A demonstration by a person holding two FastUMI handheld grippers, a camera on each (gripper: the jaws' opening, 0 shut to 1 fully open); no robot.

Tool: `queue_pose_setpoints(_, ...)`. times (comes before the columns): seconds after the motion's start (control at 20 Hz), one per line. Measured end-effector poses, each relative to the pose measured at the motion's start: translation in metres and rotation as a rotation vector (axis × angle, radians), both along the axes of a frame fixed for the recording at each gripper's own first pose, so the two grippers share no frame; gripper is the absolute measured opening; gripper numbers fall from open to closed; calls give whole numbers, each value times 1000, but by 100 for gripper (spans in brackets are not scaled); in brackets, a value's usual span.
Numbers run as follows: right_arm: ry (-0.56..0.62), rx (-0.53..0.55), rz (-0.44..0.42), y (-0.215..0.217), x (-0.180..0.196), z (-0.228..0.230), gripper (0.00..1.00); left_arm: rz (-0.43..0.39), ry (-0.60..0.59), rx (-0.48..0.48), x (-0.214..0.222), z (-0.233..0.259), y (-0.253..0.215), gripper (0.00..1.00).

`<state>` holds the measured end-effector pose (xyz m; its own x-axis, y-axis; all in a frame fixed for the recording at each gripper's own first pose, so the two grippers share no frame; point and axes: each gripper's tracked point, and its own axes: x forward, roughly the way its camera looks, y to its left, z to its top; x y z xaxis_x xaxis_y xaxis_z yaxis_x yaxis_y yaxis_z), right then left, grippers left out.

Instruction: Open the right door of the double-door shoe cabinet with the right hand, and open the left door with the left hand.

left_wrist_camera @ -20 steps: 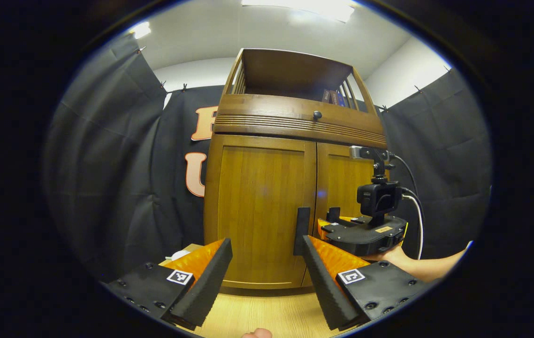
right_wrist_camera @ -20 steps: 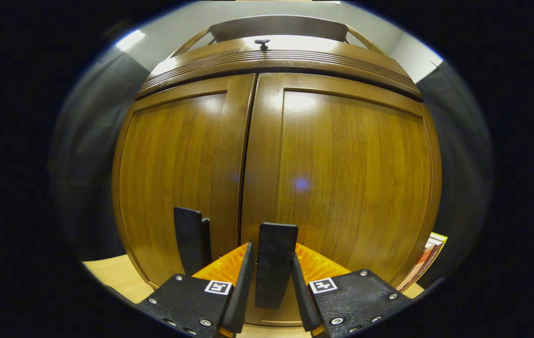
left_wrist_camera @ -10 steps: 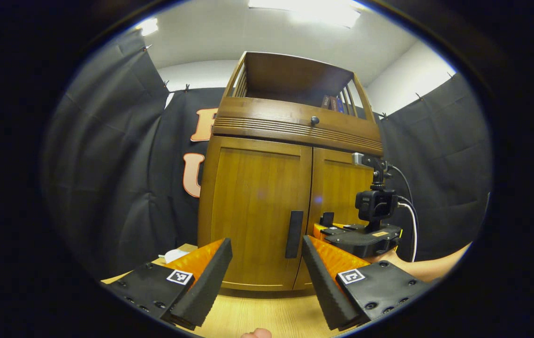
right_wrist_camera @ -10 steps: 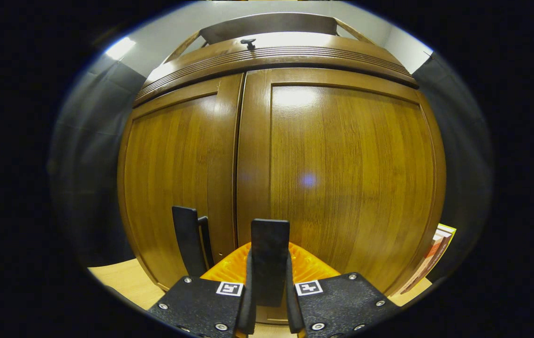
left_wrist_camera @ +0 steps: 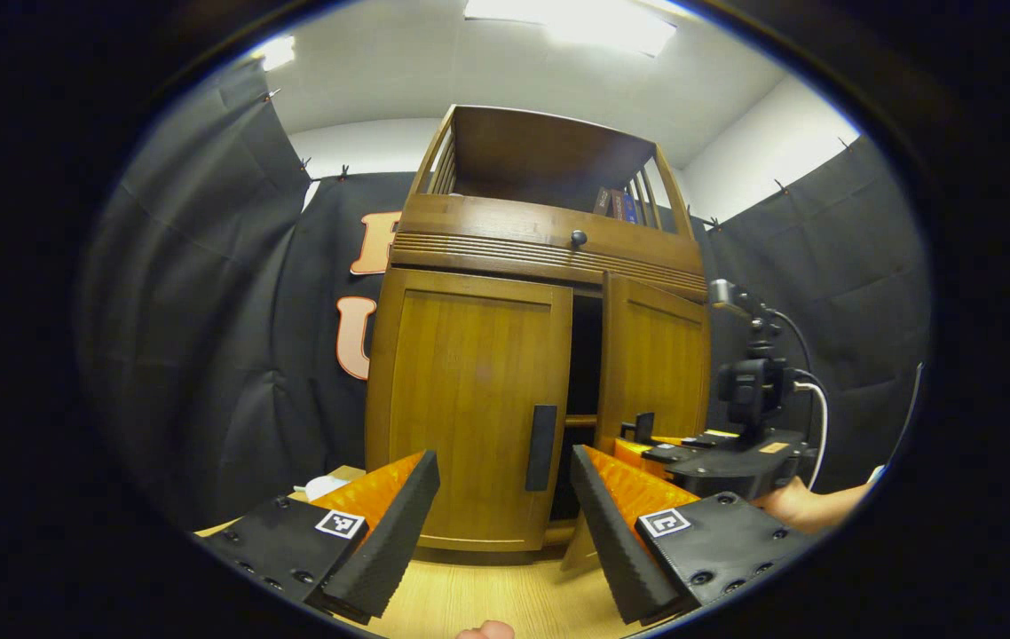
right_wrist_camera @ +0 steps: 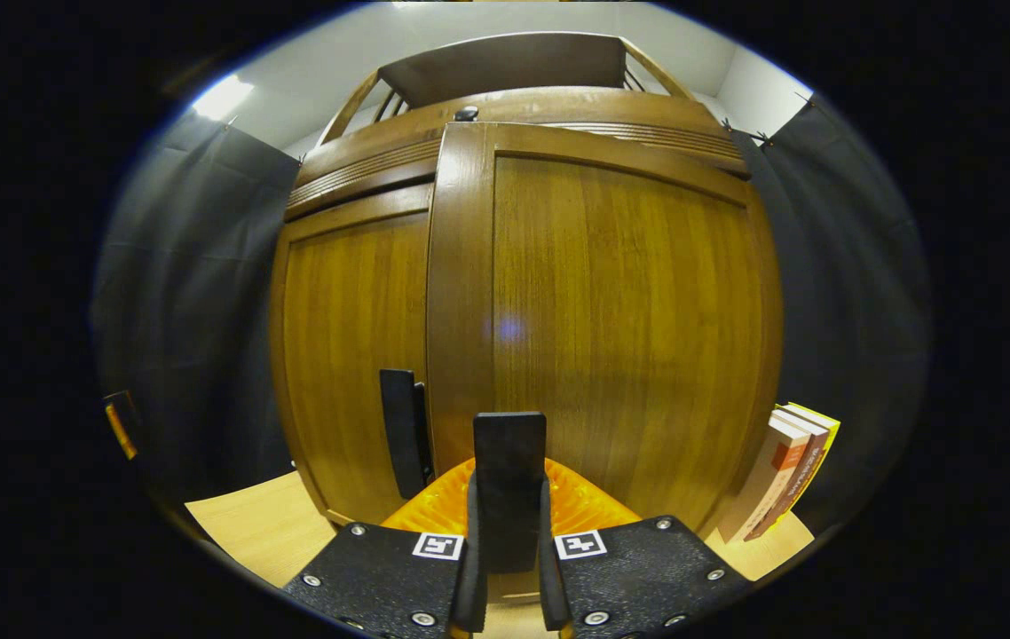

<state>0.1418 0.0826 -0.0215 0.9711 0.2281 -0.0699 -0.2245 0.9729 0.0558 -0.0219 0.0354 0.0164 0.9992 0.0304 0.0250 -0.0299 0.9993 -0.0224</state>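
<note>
My right tool (right_wrist_camera: 507, 532) is clamped on the right door's handle (right_wrist_camera: 509, 475); that door (left_wrist_camera: 654, 359) stands ajar. My left tool (left_wrist_camera: 498, 515) gapes before the shut left door (left_wrist_camera: 465, 408). Both look stiff, hinged panels; best gripped by the slim upright handle (left_wrist_camera: 541, 447).

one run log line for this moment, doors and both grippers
right gripper shut on right door handle | right door part open | left door closed | left gripper open, short of left door handle
</note>
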Motion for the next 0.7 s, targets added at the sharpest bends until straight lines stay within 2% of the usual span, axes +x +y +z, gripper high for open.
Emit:
queue_pose_setpoints(0.1,14,7,5,-12,-18,1,23,3,8,12,-1,-3,1,96)
queue_pose_setpoints(0.15,19,5,4,-17,-25,0,23,1,16,11,-2,-5,0,94)
queue_pose_setpoints(0.3,19,11,-7,-35,-47,4,23,3,56,7,-4,-11,-3,99)
queue_pose_setpoints(0.35,27,11,-7,-43,-56,5,23,3,61,3,-4,-11,-4,94)
queue_pose_setpoints(0.45,31,5,-12,-61,-72,4,23,10,44,-1,-3,-4,-7,94)
queue_pose_setpoints(0.5,31,0,-24,-71,-79,3,23,13,42,1,0,-5,-8,96)
queue_pose_setpoints(0.55,29,-9,-43,-80,-86,3,23,15,48,4,1,-7,-10,94)
queue_pose_setpoints(0.6,27,-22,-64,-92,-91,4,23,20,49,6,3,-9,-11,96)
queue_pose_setpoints(0.7,21,-23,-100,-114,-100,4,23,23,48,4,6,-10,-17,94)
